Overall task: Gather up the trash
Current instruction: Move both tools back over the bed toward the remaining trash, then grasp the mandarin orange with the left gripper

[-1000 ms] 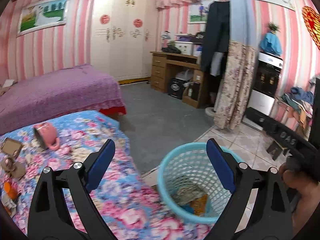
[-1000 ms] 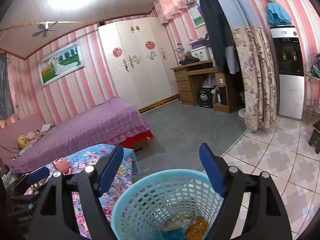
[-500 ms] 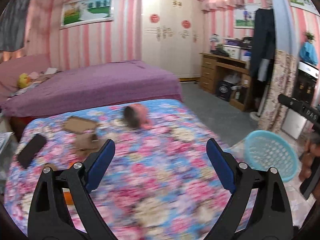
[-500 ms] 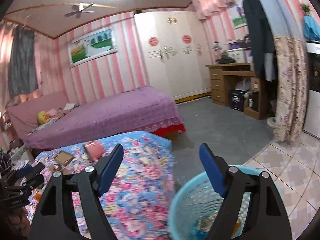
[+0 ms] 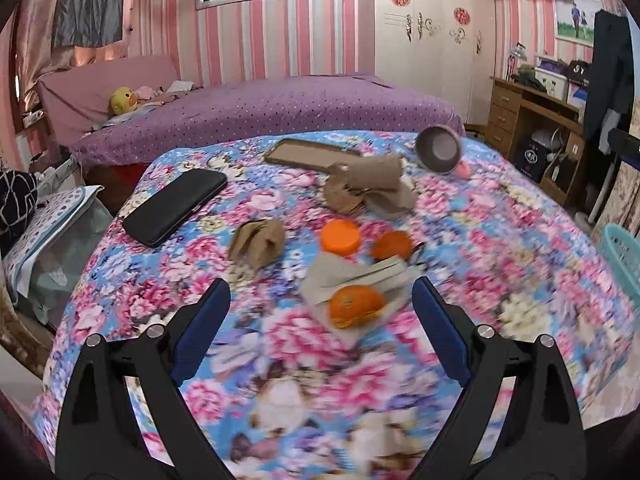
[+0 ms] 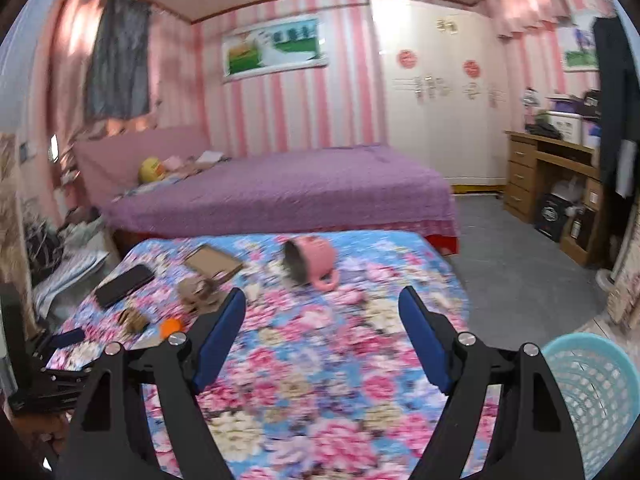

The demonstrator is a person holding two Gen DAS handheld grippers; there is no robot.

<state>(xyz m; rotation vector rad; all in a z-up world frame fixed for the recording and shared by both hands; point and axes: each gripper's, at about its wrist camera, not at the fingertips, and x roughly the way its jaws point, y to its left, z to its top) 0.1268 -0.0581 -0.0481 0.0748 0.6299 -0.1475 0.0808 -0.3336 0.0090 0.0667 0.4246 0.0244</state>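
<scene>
1. Left wrist view: left gripper [image 5: 320, 308] held low over the floral-covered worktop [image 5: 500, 240], tilted down toward it. Jaws released, spread wide, nothing between them.
2. Just ahead of the jaws, centred between them: orange peel piece [image 5: 355, 306] lying on a grey paper scrap [image 5: 340, 276].
3. Further ahead: orange cap [image 5: 340, 237], second peel piece [image 5: 392, 245], crumpled brown paper [image 5: 258, 242] ahead-left, larger brown paper wad [image 5: 368, 190] beyond.
4. Black phone [image 5: 176, 206] far ahead-left; tipped pink mug [image 5: 440, 156] far ahead-right. Blue basket [image 5: 624, 256] rim at right edge.
5. Right wrist view: right gripper [image 6: 322, 330] held higher, aimed level across the worktop. Jaws released, empty.
6. Basket [image 6: 592, 392] right of the right jaw, off the worktop. Mug [image 6: 310, 260] ahead, between the jaws. Trash cluster ahead-left; view blurred.
</scene>
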